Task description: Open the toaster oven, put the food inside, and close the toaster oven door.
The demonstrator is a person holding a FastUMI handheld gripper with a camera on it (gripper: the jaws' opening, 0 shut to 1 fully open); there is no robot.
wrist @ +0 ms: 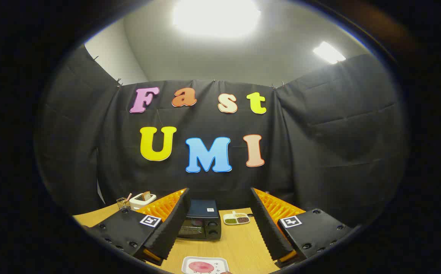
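While the gripper hangs with fingers spread wide and empty, the small black metal toaster oven sits shut on the wooden table just beyond them, the pink food on a white tray nearer, so approach the door's top edge squarely.

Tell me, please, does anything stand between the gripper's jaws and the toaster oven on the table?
Nothing visible does. The gripper has its jaws wide open, and the toaster oven sits beyond them across bare table. The plate of food lies nearer, between the jaws and low.
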